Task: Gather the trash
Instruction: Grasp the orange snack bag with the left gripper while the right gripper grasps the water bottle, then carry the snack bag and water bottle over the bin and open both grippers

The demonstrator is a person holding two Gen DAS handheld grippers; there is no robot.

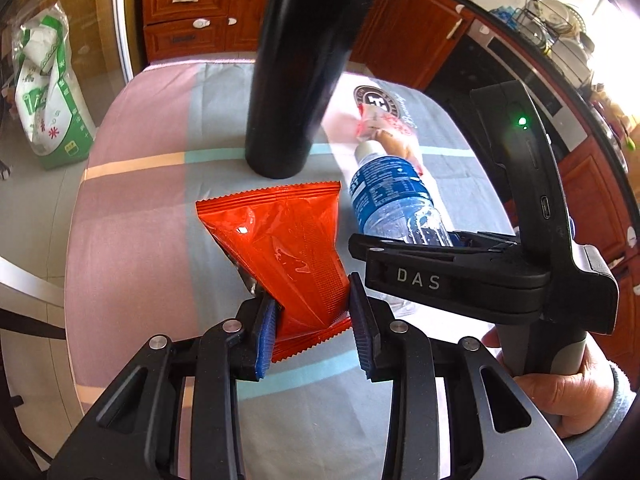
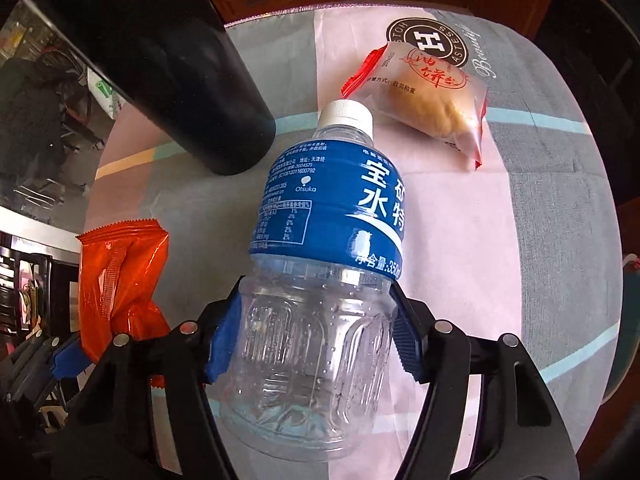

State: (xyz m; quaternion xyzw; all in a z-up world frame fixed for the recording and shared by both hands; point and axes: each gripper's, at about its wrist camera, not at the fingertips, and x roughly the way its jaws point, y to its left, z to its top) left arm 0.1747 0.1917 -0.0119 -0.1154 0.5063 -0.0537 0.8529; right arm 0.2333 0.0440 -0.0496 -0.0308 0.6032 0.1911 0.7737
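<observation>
My left gripper (image 1: 314, 326) is shut on the lower end of an orange snack wrapper (image 1: 280, 236), held above the cloth-covered table (image 1: 132, 208). The wrapper also shows in the right wrist view (image 2: 116, 280). My right gripper (image 2: 316, 340) is shut on the clear lower body of an empty plastic bottle with a blue label (image 2: 324, 240); it also shows in the left wrist view (image 1: 388, 196). The right gripper (image 1: 460, 276) is just right of the wrapper there. A packaged pastry (image 2: 432, 108) lies on the table beyond the bottle.
A tall black cylinder (image 1: 296, 64) stands on the table just beyond the wrapper and bottle. Wooden cabinets (image 1: 192, 8) are behind the table. A green and white bag (image 1: 44, 92) sits on the floor at the left.
</observation>
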